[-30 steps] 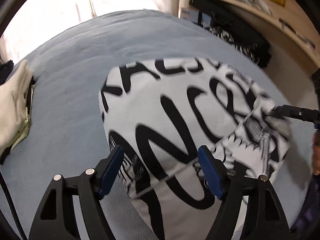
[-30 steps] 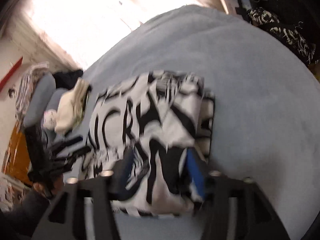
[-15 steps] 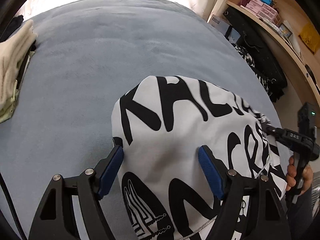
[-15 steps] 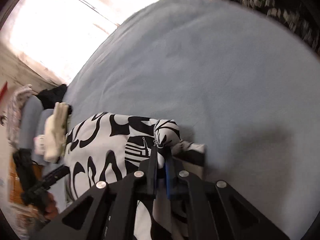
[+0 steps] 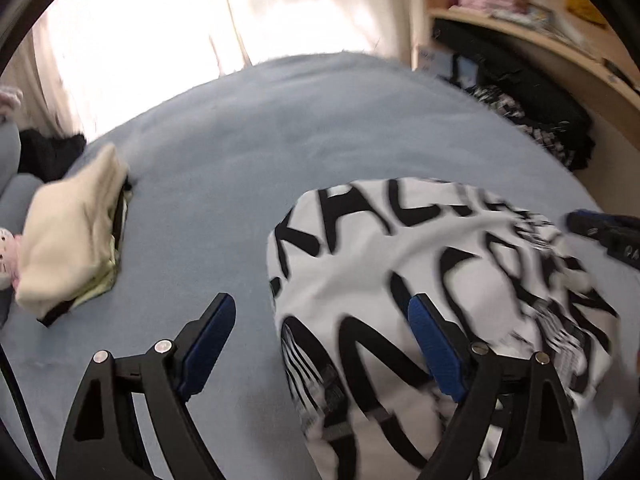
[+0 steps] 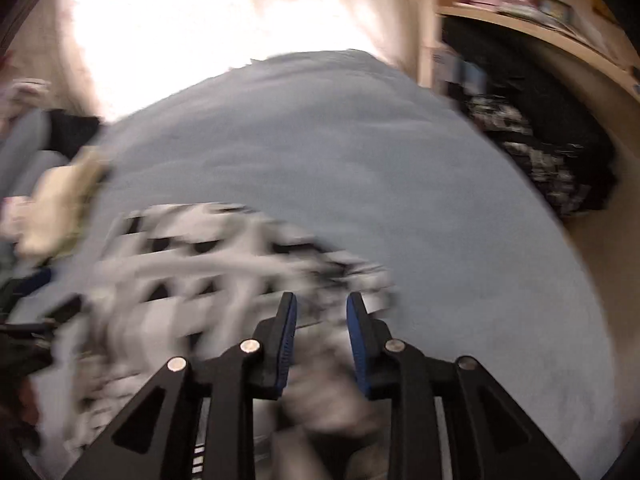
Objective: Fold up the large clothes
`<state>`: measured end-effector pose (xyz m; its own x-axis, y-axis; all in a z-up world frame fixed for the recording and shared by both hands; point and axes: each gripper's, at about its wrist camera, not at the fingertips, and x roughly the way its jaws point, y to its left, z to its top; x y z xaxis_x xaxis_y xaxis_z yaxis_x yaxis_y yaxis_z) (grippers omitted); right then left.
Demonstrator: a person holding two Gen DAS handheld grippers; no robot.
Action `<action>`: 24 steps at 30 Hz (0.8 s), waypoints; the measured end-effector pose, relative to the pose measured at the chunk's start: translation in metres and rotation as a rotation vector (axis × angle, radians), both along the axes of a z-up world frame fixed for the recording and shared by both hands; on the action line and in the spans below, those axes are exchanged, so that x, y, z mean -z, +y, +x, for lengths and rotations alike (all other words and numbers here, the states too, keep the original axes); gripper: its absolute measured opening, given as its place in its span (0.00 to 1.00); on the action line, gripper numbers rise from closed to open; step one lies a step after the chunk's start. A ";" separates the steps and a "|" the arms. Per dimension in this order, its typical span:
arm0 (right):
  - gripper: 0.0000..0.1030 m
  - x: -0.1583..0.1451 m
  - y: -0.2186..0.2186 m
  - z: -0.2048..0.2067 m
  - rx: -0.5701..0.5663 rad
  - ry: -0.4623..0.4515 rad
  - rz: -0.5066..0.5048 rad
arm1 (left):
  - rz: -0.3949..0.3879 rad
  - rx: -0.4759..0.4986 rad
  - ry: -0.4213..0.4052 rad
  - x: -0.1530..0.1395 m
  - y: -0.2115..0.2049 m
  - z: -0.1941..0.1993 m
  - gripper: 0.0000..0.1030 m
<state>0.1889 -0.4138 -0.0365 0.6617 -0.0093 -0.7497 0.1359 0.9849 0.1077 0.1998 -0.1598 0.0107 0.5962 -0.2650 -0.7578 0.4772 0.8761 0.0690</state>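
Note:
A white garment with big black lettering (image 5: 400, 260) lies folded on the blue-grey bed cover (image 5: 280, 140). My left gripper (image 5: 322, 302) hovers over its left edge with the jaws wide and still opening. The right pad (image 5: 436, 348) is above the cloth and the left pad (image 5: 208, 340) above bare cover; nothing is pinched. In the right wrist view the garment (image 6: 200, 264) is blurred. My right gripper (image 6: 322, 300) is at its near right corner, jaws opening, with cloth behind the narrow gap but not pressed. The right gripper (image 5: 604, 232) also shows at the left view's right edge.
A stack of folded cream clothes (image 5: 68, 232) sits on the bed's left side, beside a plush toy (image 5: 6, 248). Dark patterned clothes (image 5: 532, 120) are heaped off the bed's right side under a wooden shelf (image 5: 560, 40). A bright curtain (image 5: 160, 20) hangs behind.
The right gripper, shut on a fold of the garment half a second ago, has parted its jaws and swung. The left gripper shifted left off the garment and spread wider.

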 end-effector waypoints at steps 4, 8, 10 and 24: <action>0.25 0.011 0.045 -0.023 -0.154 0.017 0.168 | -0.084 0.053 0.054 -0.006 0.004 -0.044 0.62; 0.25 0.033 0.071 -0.034 -0.192 0.064 0.093 | -0.112 0.081 0.119 0.007 0.009 -0.072 0.48; 0.22 0.048 0.063 -0.045 -0.169 0.108 0.057 | -0.078 0.062 0.157 0.025 0.010 -0.082 0.48; 0.08 0.039 0.006 -0.111 -0.061 0.077 0.024 | -0.141 -0.035 0.210 0.045 0.051 -0.093 0.50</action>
